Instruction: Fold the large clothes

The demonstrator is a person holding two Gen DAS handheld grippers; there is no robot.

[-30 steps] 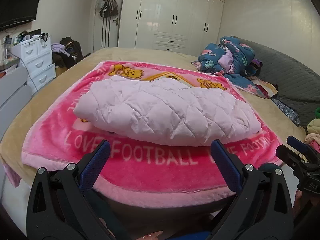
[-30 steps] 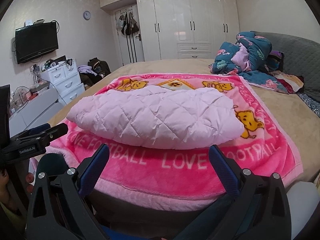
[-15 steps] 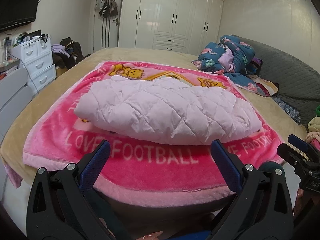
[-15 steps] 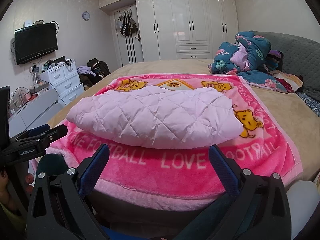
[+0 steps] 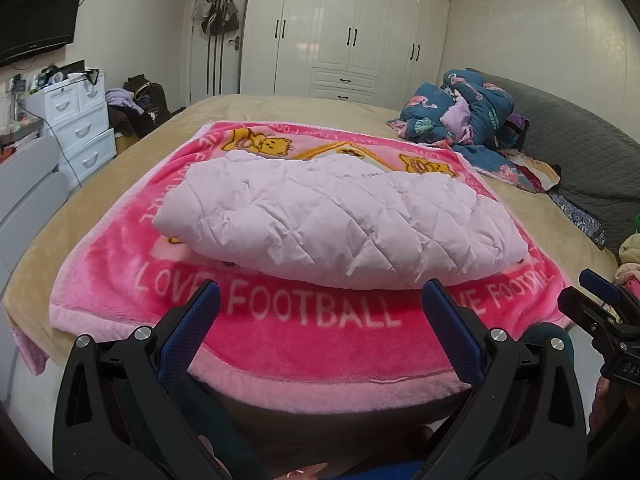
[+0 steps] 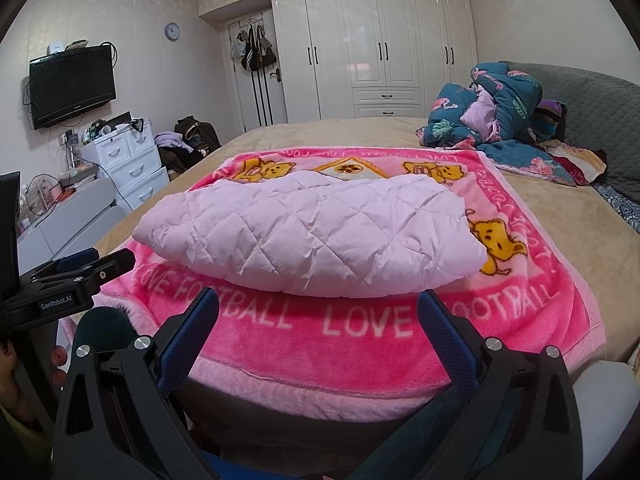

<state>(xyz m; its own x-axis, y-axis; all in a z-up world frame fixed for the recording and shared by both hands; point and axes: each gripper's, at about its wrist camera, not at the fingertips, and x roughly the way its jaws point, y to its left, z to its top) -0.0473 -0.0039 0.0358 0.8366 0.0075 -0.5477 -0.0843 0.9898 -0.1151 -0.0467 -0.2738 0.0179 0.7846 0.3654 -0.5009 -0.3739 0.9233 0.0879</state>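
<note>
Quilted matt cloth jacket (image 5: 336, 224); fleecy plush blanket (image 5: 304, 340); glossy white wardrobe (image 5: 352, 36); matt black plastic jaws.

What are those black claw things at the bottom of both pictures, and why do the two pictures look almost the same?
Those claws are grabbing tools. A person holds one in each hand, and each tool has a small camera looking out along its two blue-tipped fingers. One picture comes from the left gripper, the other from the right gripper. They sit side by side, so both see the same bed from slightly different spots; each even catches the other tool at its edge.

On the bed lies a bright pink blanket with bears and the words LOVE FOOTBALL. On top of it rests a pale pink quilted coat, folded into a puffy bundle. Both grippers are open and hold nothing.
</note>
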